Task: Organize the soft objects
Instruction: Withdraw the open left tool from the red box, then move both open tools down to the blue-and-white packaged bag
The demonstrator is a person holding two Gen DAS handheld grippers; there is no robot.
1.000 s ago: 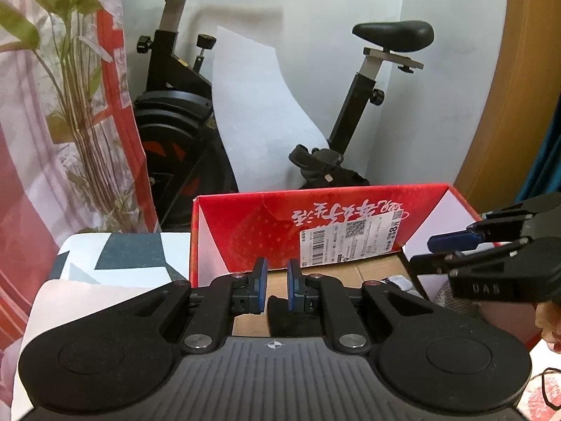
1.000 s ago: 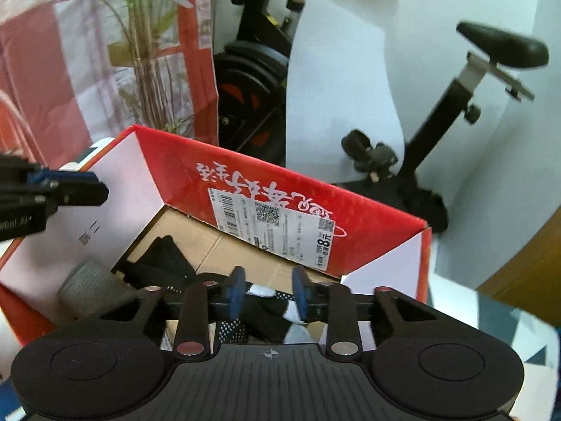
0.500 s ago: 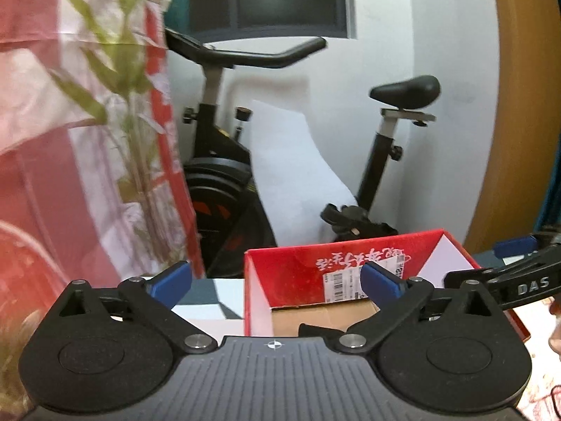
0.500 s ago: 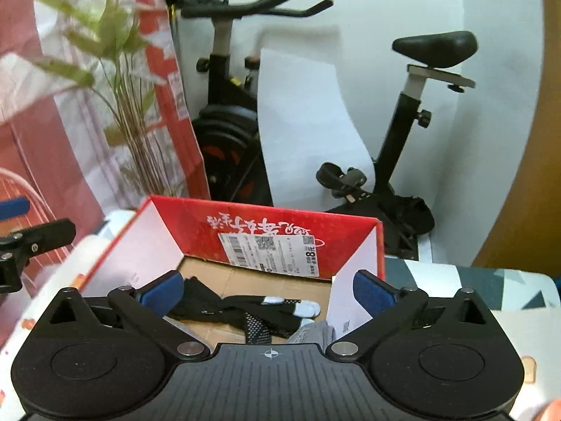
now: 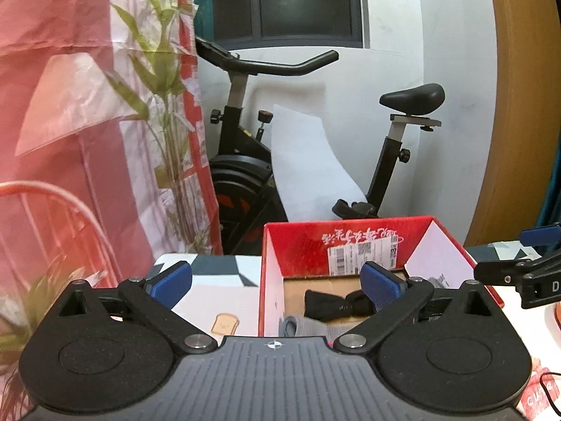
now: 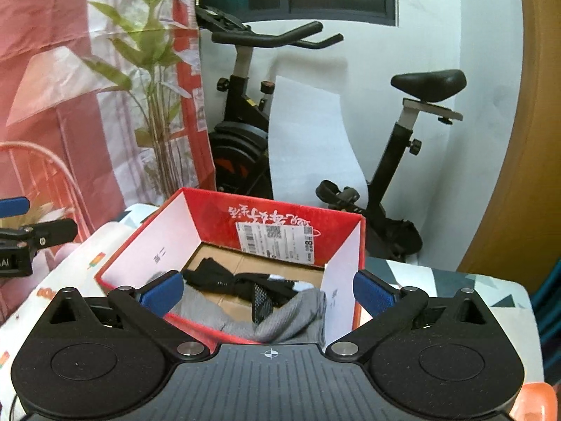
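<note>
A red cardboard box (image 6: 280, 215) stands open on the table, also in the left wrist view (image 5: 350, 233). Inside lie black socks (image 6: 224, 279) and a grey knitted cloth (image 6: 280, 319); the left wrist view shows the black socks (image 5: 333, 301) and a bit of the grey cloth (image 5: 308, 328). My left gripper (image 5: 277, 282) is open and empty, held back from the box's near left corner. My right gripper (image 6: 268, 289) is open and empty, above and before the box's near edge. Each gripper shows at the edge of the other's view.
The table has a patterned white cover (image 5: 217, 294). Behind it stand an exercise bike (image 6: 252, 129) with a white sheet leaning on it, a potted plant (image 6: 154, 80) and a red-and-white curtain (image 5: 70, 105). An orange chair frame (image 5: 52, 210) is at the left.
Both grippers were shut low in the box a second ago. They have opened, let go of the cloth items, and pulled up and back from the box.
</note>
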